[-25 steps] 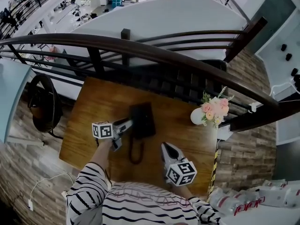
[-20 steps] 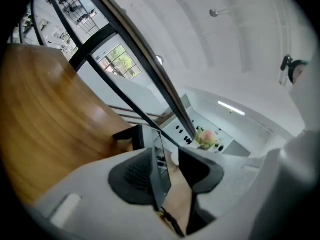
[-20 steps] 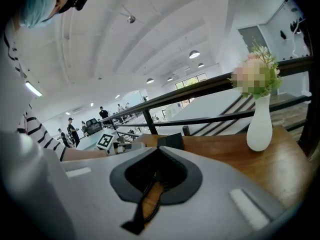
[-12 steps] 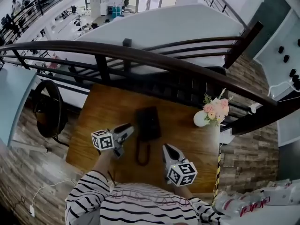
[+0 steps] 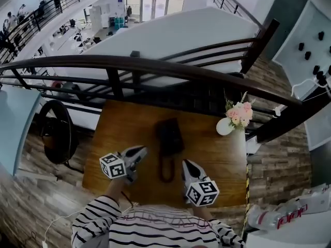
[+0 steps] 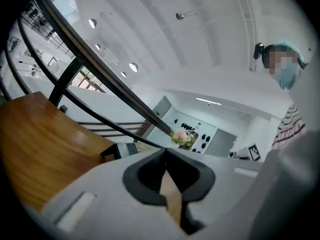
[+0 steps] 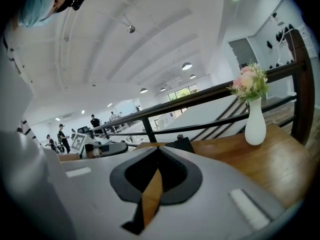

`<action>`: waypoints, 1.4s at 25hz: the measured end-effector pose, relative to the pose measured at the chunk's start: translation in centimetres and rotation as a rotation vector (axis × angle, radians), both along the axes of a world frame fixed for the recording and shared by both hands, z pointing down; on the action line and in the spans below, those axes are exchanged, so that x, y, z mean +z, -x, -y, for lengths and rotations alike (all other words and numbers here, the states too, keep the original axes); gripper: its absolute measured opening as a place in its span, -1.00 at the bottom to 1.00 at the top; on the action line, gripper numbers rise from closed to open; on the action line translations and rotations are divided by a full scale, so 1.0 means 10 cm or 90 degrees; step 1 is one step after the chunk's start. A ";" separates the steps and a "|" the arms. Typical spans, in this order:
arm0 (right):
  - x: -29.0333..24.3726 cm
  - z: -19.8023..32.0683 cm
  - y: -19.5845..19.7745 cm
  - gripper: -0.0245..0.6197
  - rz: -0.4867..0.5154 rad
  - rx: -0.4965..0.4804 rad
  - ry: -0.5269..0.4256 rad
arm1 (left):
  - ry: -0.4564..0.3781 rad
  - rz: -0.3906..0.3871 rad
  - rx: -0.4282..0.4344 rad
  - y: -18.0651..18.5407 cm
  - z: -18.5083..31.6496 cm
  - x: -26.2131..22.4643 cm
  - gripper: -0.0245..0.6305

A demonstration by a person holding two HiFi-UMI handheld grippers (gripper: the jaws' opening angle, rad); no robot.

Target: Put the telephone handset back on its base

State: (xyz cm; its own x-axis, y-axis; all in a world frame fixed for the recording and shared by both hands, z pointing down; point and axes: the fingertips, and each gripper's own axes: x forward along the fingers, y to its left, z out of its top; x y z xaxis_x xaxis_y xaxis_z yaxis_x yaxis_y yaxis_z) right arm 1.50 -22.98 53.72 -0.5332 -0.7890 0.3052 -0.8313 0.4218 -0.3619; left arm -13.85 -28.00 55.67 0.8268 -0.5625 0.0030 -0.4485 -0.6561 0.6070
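Note:
A black telephone (image 5: pixel 169 134) lies on the wooden table (image 5: pixel 119 128), and its coiled cord (image 5: pixel 166 169) loops toward me. It reads as one dark shape, so I cannot tell the handset from the base. My left gripper (image 5: pixel 140 151) hangs left of the cord, apart from the phone, shut and holding nothing. To the right of the cord my right gripper (image 5: pixel 185 163) is also shut and holds nothing. In the right gripper view the phone (image 7: pixel 180 144) shows as a black block just past the closed tips of the right gripper (image 7: pixel 158 151). The left gripper (image 6: pixel 165 151) has its tips together.
A white vase of pink flowers (image 5: pixel 226 126) stands at the table's far right corner. A dark curved railing (image 5: pixel 155 66) runs behind the table's far edge. A black chair (image 5: pixel 57 130) stands to the left of the table.
My left gripper has drawn back from the phone's left side toward me and its jaws have come together. The right gripper has stayed in place. The head view has tilted slightly.

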 end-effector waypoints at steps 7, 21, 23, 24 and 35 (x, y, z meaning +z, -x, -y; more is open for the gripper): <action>0.03 -0.19 0.01 -0.92 0.002 0.008 0.001 | -0.028 0.019 0.010 0.01 -0.33 -0.14 -0.92; -0.10 -0.59 -0.42 -0.92 -0.019 -0.069 -0.027 | -0.071 0.056 -0.042 -0.59 -1.02 -0.41 -0.92; -0.10 -0.68 -0.50 -0.92 -0.020 -0.080 -0.029 | -0.075 0.062 -0.048 -0.69 -1.14 -0.42 -0.92; -0.10 -0.74 -0.53 -0.92 -0.021 -0.085 -0.030 | -0.077 0.067 -0.050 -0.73 -1.21 -0.42 -0.92; -0.12 -1.18 -0.86 -0.92 -0.032 -0.120 -0.043 | -0.100 0.082 -0.103 -1.05 -1.80 -0.51 -0.92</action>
State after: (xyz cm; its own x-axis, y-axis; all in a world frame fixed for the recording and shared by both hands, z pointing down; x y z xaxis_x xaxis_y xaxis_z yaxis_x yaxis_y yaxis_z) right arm 10.06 -11.19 52.53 -0.6593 -0.6961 0.2843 -0.7513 0.5940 -0.2876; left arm -3.31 -10.04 50.57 0.7249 -0.6888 0.0045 -0.6219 -0.6516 0.4343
